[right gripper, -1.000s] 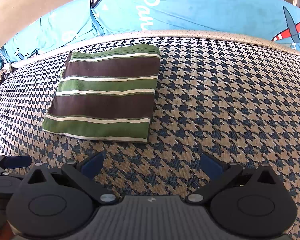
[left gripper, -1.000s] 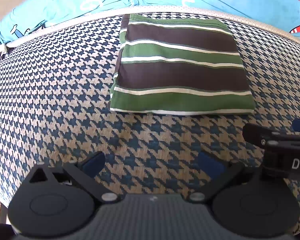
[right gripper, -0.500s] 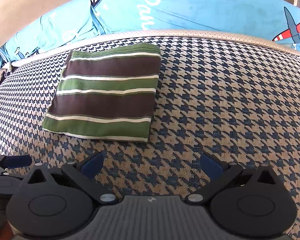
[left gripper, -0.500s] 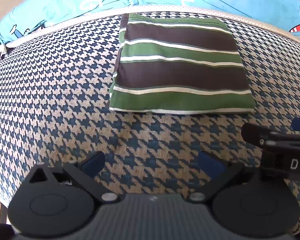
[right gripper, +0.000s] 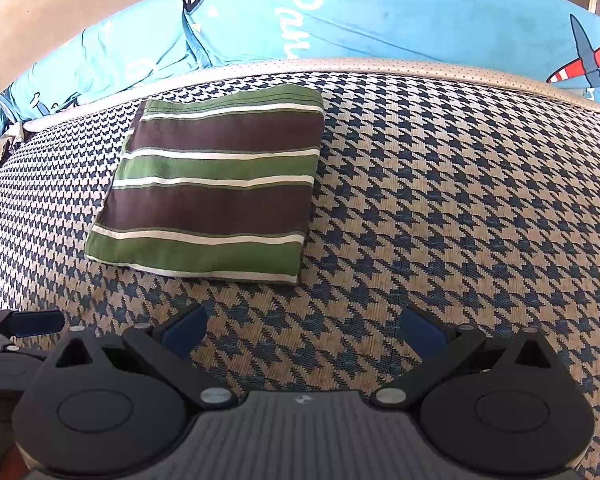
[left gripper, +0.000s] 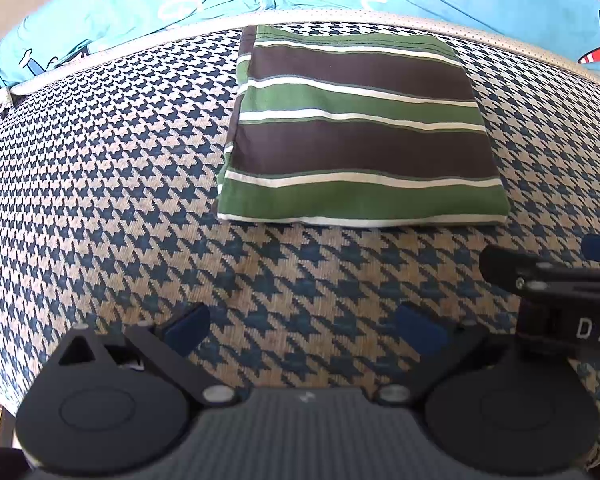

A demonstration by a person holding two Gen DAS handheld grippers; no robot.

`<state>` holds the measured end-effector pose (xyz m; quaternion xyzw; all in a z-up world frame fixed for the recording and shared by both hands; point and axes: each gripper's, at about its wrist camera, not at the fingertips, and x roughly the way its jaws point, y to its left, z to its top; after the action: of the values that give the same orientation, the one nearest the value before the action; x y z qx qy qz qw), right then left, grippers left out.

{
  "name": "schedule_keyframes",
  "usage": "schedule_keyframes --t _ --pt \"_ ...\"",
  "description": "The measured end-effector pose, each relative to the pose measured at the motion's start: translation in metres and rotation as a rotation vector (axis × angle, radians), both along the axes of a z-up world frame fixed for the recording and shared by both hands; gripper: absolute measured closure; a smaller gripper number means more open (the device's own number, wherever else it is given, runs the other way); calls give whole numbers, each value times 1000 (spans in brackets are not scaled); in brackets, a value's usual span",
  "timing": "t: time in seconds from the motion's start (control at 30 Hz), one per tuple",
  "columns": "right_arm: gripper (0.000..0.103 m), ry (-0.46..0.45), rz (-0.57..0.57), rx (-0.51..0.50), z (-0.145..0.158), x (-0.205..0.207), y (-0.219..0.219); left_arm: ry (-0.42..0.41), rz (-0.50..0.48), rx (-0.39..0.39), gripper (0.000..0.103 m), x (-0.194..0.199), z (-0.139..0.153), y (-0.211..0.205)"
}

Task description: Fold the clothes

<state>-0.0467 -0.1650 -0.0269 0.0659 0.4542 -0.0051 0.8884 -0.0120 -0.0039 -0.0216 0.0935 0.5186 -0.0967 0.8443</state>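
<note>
A folded garment (left gripper: 356,128) with green, brown and white stripes lies flat as a neat rectangle on the houndstooth-patterned surface (left gripper: 100,184). In the right wrist view the same garment (right gripper: 216,192) sits to the left of centre. My left gripper (left gripper: 304,330) hovers open in front of its near edge, nothing between the blue pads. My right gripper (right gripper: 302,330) is open too, empty, to the right of the garment's near corner. The right gripper's black body (left gripper: 556,276) shows at the left view's right edge, and the left gripper (right gripper: 12,328) at the right view's left edge.
A bright blue bedding piece (right gripper: 380,16) with white lettering and aeroplane prints lies along the far side behind a pale piped edge (right gripper: 420,68). Wide houndstooth surface (right gripper: 480,200) stretches right of the garment. A beige wall (right gripper: 60,0) rises at the far left.
Hardly anything differs; both grippers stay open and the folded garment lies unmoved, with only a slight drift of the views.
</note>
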Motion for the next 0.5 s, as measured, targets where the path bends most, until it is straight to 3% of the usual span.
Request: schedule_keyframes --t 0.5 --pt "0 -15 -28 -25 5 3 -13 5 12 -13 0 2 -1 2"
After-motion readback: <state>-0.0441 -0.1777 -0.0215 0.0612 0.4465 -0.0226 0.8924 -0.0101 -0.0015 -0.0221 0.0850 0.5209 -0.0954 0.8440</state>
